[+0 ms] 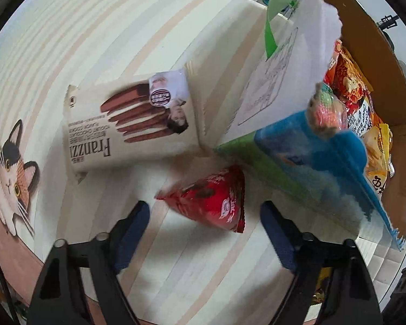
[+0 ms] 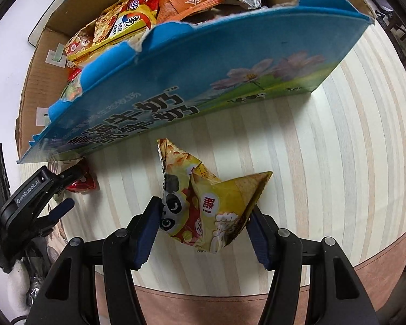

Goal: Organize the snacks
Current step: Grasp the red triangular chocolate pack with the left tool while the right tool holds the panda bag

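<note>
My left gripper [image 1: 205, 214] is open just behind a small red snack packet [image 1: 211, 200] lying on the striped tablecloth. A cream Franzzi cookie pack [image 1: 127, 124] lies beyond it. My right gripper [image 2: 203, 224] is shut on a yellow panda snack bag [image 2: 208, 205], both pads pressing its sides, in front of the blue cardboard box [image 2: 203, 81]. The box holds several snack bags [image 2: 121, 27]; it also shows in the left wrist view [image 1: 324, 157]. The left gripper [image 2: 54, 189] shows at the left of the right wrist view, by the red packet [image 2: 84, 181].
The striped tablecloth [image 2: 338, 162] has a cat picture [image 1: 8, 168] near its left edge. The box's torn blue flap [image 1: 365, 184] and white flap [image 1: 297, 40] stick out over the table. The table's front edge [image 2: 230, 298] is close below my right gripper.
</note>
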The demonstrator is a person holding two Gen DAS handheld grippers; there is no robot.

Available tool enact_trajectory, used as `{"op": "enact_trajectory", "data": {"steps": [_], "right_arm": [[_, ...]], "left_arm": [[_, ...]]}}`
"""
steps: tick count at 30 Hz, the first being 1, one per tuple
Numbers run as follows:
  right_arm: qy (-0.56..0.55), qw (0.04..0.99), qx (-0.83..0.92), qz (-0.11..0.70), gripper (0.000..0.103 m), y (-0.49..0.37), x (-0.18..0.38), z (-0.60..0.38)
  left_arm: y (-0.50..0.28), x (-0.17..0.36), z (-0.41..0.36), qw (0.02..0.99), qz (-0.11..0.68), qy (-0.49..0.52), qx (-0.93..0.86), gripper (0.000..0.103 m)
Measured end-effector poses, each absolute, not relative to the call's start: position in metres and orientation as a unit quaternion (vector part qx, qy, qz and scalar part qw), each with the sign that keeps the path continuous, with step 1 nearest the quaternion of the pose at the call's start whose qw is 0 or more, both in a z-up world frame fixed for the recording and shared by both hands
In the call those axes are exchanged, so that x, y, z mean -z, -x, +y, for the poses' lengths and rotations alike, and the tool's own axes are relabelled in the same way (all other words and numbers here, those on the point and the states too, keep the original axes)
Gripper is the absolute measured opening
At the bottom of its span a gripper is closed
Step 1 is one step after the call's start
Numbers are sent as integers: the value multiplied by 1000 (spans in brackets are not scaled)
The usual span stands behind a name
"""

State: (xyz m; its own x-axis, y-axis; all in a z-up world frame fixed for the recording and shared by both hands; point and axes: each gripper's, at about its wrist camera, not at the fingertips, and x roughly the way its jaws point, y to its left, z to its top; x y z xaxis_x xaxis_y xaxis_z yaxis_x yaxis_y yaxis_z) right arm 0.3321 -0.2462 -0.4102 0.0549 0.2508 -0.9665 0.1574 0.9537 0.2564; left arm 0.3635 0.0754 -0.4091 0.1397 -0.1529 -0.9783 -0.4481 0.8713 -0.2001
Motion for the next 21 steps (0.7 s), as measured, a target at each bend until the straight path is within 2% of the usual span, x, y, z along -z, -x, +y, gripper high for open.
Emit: {"op": "enact_trajectory", "data": {"steps": [2,4,11,21], "right_arm": [[-148,711,-34,687,63,-333,410,-247],[-149,711,-34,687,63,-333,408,-250],[-147,710,-37,688,62,-333,410,-250],[-135,713,-48,686,62,-325,406,-248]], "left_arm": [[-366,411,75,717,649,231,-103,58],[-372,415,72,716,652,228,-102,51],[-360,417,67,724,643,225,-108,45],[-336,397,58,733,638,216,-90,45]]}}
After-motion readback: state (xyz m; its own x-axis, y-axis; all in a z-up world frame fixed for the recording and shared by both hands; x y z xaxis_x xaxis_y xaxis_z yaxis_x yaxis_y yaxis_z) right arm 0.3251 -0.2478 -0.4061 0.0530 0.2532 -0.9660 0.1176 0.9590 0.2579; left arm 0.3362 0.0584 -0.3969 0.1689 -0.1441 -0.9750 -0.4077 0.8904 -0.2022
